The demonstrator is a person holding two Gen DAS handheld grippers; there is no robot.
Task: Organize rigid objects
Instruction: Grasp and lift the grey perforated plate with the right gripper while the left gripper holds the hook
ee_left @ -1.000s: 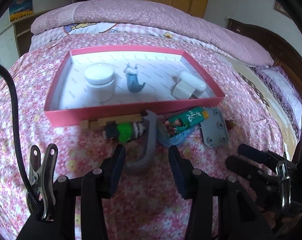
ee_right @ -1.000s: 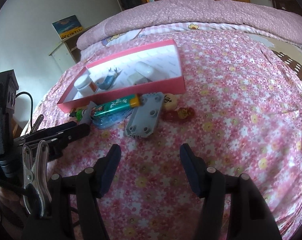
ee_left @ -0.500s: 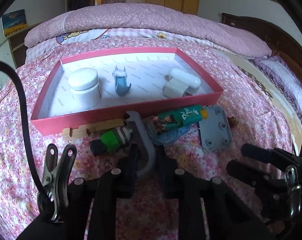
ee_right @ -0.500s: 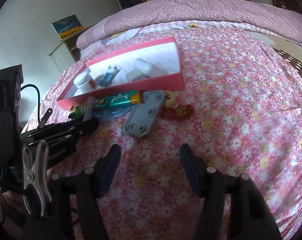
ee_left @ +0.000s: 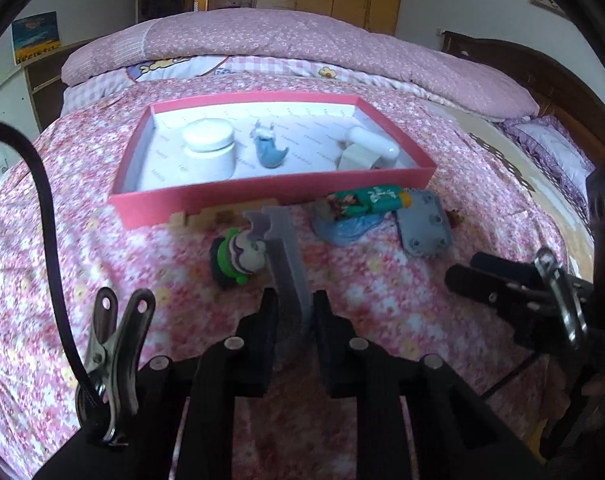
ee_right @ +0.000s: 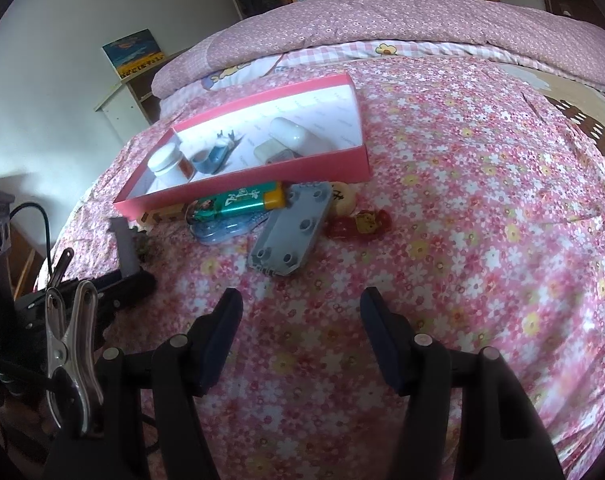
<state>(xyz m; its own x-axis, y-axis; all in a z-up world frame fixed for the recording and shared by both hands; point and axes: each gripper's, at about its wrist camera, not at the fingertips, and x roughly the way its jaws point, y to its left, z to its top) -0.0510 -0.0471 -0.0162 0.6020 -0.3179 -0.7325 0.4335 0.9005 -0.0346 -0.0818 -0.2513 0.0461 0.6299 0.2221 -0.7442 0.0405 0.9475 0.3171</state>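
The left gripper point(ee_left: 295, 308) squeezes a gray hook point(ee_left: 286, 256) just in front of the pink box point(ee_left: 270, 194). The right gripper point(ee_right: 300, 312) is half open and holds nothing, in front of the box.

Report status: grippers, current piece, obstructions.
Left gripper shut on grey hook. Right gripper open, empty. Pink tray ahead; green toy beside hook.

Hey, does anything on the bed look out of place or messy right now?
Yes. Several things lie jumbled on the bedspread against the pink box instead of inside it: a green lighter resting on a blue object, a grey plate and a wooden piece. The left hand-held gripper is shut on a grey hook.
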